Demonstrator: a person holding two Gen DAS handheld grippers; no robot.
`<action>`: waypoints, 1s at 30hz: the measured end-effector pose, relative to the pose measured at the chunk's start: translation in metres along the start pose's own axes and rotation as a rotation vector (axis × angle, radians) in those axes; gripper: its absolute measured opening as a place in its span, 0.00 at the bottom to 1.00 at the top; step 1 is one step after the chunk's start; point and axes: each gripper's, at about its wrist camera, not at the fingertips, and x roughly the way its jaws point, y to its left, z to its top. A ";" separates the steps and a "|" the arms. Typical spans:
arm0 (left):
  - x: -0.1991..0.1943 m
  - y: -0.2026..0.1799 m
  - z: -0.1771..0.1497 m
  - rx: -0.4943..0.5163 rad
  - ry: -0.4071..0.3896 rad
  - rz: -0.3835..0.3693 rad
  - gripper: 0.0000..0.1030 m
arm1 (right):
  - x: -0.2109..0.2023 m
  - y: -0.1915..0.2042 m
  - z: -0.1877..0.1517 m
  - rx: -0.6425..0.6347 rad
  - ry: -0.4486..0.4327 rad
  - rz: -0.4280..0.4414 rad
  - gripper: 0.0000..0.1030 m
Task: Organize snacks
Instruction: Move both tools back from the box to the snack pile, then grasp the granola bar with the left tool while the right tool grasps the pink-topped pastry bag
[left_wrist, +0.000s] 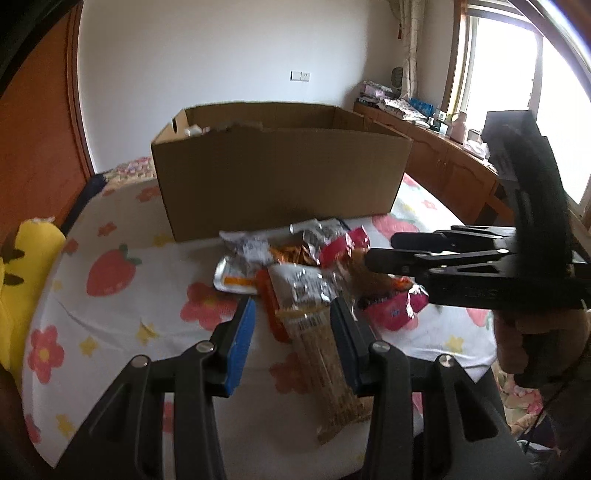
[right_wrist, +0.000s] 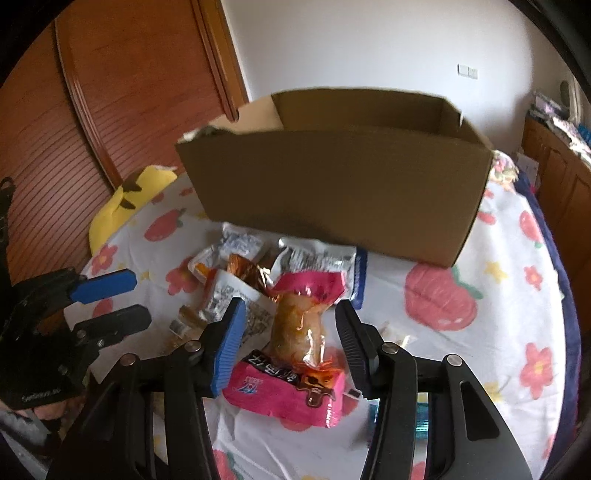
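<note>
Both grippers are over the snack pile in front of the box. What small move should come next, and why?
Probably lower both a little further and close. The left gripper straddles the long clear biscuit pack, the right gripper straddles the orange-brown packet; both jaws stand open, pads not pressing. The cardboard box waits open behind.

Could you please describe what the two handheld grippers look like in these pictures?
Both are black plastic linkage frames with silver pivot pins. The left gripper carries bright blue ribbed pads on its fingers. The right gripper has one blue ribbed pad and one that looks dark. The left gripper's body bears small white lettering, too blurred to read. No sleeves are clearly visible.
</note>
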 end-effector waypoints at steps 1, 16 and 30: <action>0.001 0.000 -0.002 -0.007 0.006 -0.004 0.41 | 0.006 0.000 -0.001 0.003 0.012 0.001 0.50; 0.018 -0.017 -0.017 -0.008 0.079 -0.036 0.44 | 0.033 -0.006 -0.015 -0.001 0.063 -0.008 0.49; 0.041 -0.031 -0.020 -0.013 0.135 -0.036 0.53 | 0.034 -0.004 -0.017 -0.011 0.045 -0.015 0.48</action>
